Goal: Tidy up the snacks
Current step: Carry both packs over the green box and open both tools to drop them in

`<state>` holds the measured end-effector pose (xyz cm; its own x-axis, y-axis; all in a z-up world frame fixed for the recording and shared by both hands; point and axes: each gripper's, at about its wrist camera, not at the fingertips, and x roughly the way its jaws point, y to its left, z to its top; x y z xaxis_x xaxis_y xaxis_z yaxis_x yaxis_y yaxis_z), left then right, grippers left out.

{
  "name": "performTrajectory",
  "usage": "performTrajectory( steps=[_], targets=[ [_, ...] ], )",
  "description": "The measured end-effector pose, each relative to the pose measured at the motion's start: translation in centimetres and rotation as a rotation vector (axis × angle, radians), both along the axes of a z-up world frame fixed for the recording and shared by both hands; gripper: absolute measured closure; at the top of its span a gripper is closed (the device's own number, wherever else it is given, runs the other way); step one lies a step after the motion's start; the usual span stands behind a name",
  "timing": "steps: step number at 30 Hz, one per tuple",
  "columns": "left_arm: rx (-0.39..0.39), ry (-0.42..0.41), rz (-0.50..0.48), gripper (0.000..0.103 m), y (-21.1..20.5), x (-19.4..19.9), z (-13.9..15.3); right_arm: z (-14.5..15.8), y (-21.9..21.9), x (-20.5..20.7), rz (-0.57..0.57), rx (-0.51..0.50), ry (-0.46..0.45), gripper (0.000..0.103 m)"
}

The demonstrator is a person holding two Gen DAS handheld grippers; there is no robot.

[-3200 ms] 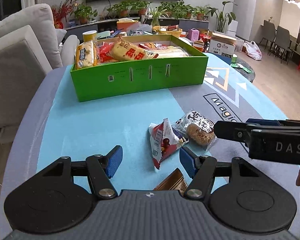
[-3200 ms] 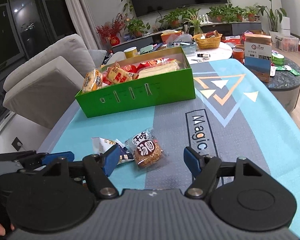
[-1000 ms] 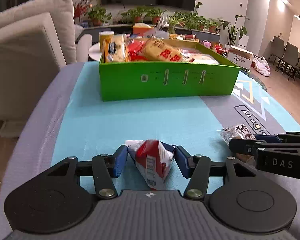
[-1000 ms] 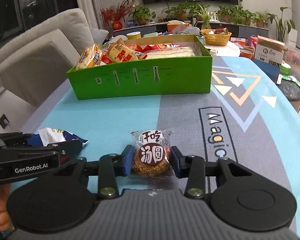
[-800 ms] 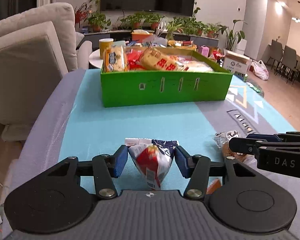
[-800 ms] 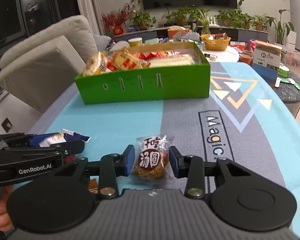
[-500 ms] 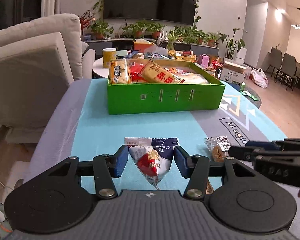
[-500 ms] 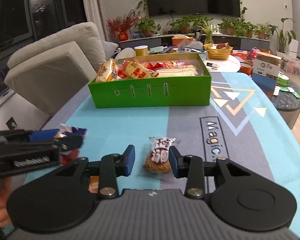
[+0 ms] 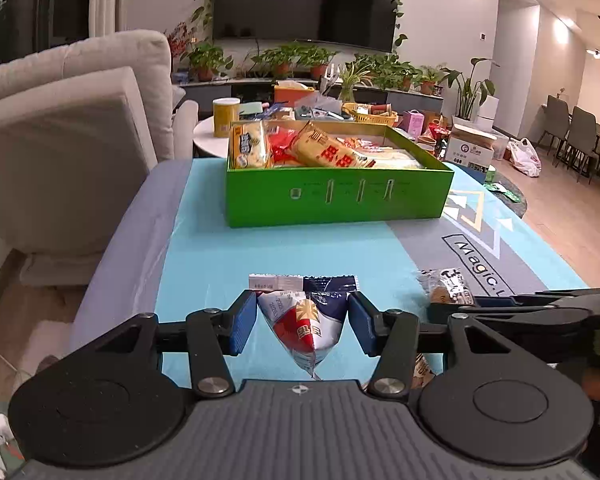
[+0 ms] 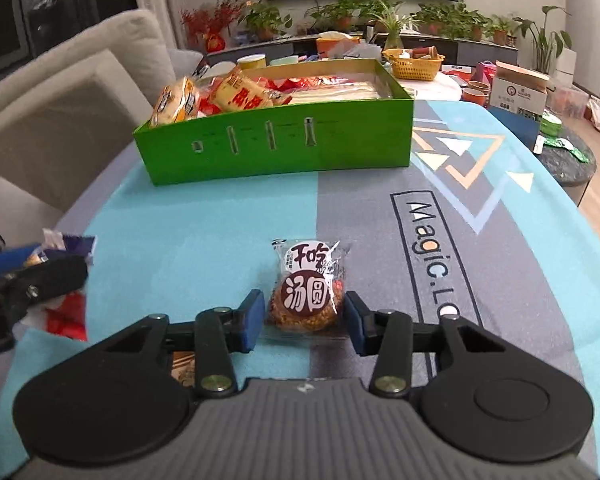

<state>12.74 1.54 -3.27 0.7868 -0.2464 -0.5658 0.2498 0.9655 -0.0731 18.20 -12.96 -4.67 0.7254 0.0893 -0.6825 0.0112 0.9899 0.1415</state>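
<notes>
The left gripper [image 9: 302,322] has its blue pads pressed against both sides of a red, white and blue snack packet [image 9: 306,320], which hangs between them point downward with its sealed top edge spread above the pads, lifted off the mat. The right gripper [image 10: 303,322] is narrowed onto a clear-wrapped round brown cake [image 10: 306,294] bearing a dark round label, with a pad against each side of it; whether the cake is clear of the table or resting on it cannot be told. In the left wrist view the right gripper reaches in from the right side with the cake at its tip, level with the left gripper and just beside it. Both stand over the near end of the table mat [image 10: 204,216], which is light blue on the left and grey on the right with "Magic" lettering. A wide bare stretch of mat lies between the grippers and the green box [image 10: 284,144], which sits at the far end, its long front wall with slots facing the grippers. The box is open-topped and well filled: yellow packets [image 9: 249,146] stand upright at its left end, red wrappers and a long yellow pack lean next to them, and pale flat packs lie toward the right. A grey sofa [image 9: 68,136] stands close along the mat's left edge.
</notes>
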Motion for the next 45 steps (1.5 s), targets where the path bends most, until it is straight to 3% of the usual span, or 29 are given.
performTrajectory(
  steps=[5,9,14,16,17,19,21,25,27,31,45],
  targets=[
    [-0.005,-0.001,-0.013,0.055,-0.2,-0.2,0.1,1.2,-0.5,-1.0,-0.012,0.038,-0.033,0.056],
    [-0.007,-0.011,-0.013,0.055,0.0,-0.4,0.4,2.2,-0.7,-1.3,0.003,0.070,-0.057,0.073],
    [-0.010,-0.014,-0.003,0.055,0.4,-0.6,0.5,2.4,-0.5,-1.1,0.019,0.018,-0.049,0.072],
    [-0.009,-0.012,-0.002,0.055,0.4,-0.6,0.4,2.0,-0.7,-1.0,0.004,0.015,-0.041,0.054],
    [-0.007,-0.010,-0.001,0.055,0.4,-0.5,0.4,1.7,-0.6,-0.9,0.008,0.008,-0.043,0.036],
    [-0.003,-0.004,-0.004,0.055,0.2,-0.4,0.3,1.2,-0.1,-0.8,0.046,-0.041,-0.049,0.030],
    [-0.001,0.000,-0.008,0.055,0.1,-0.3,0.1,0.6,0.6,-0.3,0.086,-0.103,-0.016,0.030],
    [0.006,0.009,-0.011,0.055,-0.2,0.2,-0.1,-0.5,0.7,0.7,0.101,-0.084,0.039,0.031],
    [0.008,0.012,-0.013,0.055,-0.2,0.4,-0.2,-0.6,0.7,0.7,0.093,-0.107,0.028,0.047],
    [-0.009,-0.004,-0.008,0.055,-0.1,0.3,-0.1,-0.1,-0.1,0.5,0.094,-0.071,0.040,0.051],
    [-0.009,-0.049,-0.004,0.055,-0.2,1.1,2.5,7.0,0.1,-0.1,0.125,0.005,-0.169,0.052]
  ],
)
